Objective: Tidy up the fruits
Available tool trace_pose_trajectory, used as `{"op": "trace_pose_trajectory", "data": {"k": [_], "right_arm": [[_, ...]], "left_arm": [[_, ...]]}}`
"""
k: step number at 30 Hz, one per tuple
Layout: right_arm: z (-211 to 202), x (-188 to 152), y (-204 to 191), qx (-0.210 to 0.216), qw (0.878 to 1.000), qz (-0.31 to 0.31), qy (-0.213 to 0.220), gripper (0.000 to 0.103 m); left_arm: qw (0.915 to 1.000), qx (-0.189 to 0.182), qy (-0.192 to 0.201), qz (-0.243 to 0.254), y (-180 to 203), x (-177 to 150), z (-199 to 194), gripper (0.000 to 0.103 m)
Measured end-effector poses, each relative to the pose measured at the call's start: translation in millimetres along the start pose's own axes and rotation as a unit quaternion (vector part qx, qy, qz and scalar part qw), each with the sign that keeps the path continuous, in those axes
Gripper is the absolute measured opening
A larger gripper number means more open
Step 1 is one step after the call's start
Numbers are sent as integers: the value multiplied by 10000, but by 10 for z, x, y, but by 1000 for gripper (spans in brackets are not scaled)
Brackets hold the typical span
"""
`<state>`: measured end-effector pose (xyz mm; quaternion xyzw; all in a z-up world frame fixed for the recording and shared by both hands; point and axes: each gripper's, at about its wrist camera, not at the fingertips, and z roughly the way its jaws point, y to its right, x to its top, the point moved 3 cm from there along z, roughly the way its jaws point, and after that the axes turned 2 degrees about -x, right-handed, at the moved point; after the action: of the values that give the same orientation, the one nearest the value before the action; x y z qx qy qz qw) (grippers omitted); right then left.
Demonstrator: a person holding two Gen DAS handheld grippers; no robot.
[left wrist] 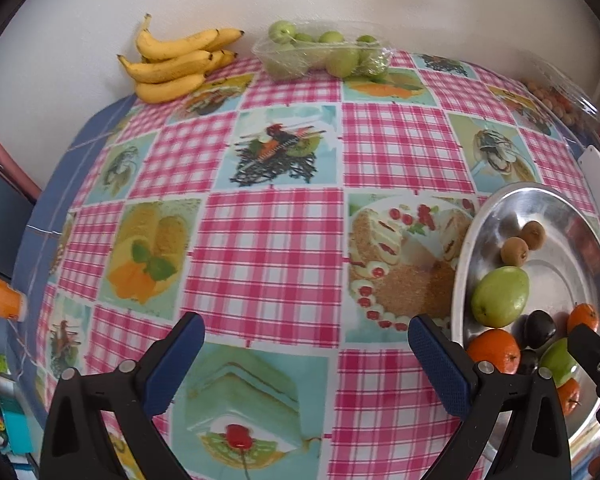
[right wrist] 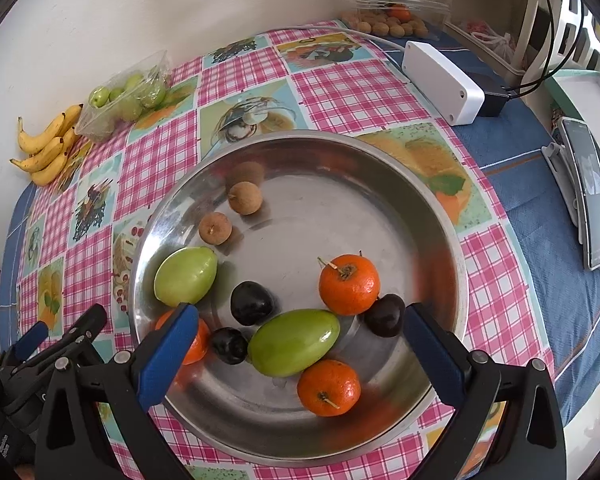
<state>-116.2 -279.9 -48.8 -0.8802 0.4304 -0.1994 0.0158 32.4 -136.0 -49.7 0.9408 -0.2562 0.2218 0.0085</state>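
A: What is nearest?

B: The right gripper (right wrist: 296,354) hangs over the metal plate (right wrist: 440,216), its blue fingers (right wrist: 168,356) spread wide with nothing pressed between them. The left gripper (left wrist: 306,364) is just as wide, over bare tablecloth (left wrist: 268,240) beside the plate's rim, empty.

A: And in the plate?

B: Nearest, an orange (right wrist: 329,388) touching a green fruit (right wrist: 294,341). Beside that, three dark plums (right wrist: 252,303), a second orange (right wrist: 349,285) and a third partly behind the left finger. Farther in, another green fruit (right wrist: 186,276), then two small brown fruits (right wrist: 215,228) near the far rim.

A: Beyond it?

B: A white box (right wrist: 444,82) on the desk's blue cloth. At the wall, a clear tray of green fruits (left wrist: 324,54), a bunch of bananas (left wrist: 176,62), and in the far corner a clear box of brown fruits (right wrist: 388,26).
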Motion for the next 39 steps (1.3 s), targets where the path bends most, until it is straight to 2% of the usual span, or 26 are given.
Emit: {"op": "trace_pose_trajectory", "data": {"k": [4,6,15,18,24,30,39], "right_arm": [[-9,-26,-50,-18,10000,-85,15,102],[-11,-47,-69,-20,9999,-103,15,102],[-43,-158,-141,-123,9998,-168,39,102],[-80,-204,-195,-22,9997,-226,122,102],[-154,-338,-268,21,9991,-286,298,102],[-201,-461,-280,-32,9986,-338,398,102],[-350,-674,-237,-75,9980,-359,522,102]], "left_arm": [[9978,652,90,74,-58,-15,-55,103],[9967,789,175,118,-96,-21,-86,103],[9966,785,240,-97,-357,-100,-162,103],[9963,824,209,-106,-415,-149,-165,103],[9972,670,161,-279,-558,-289,-118,103],[9971,734,174,-35,-534,-437,-126,103],[9976,646,248,55,-550,-609,-309,103]]}}
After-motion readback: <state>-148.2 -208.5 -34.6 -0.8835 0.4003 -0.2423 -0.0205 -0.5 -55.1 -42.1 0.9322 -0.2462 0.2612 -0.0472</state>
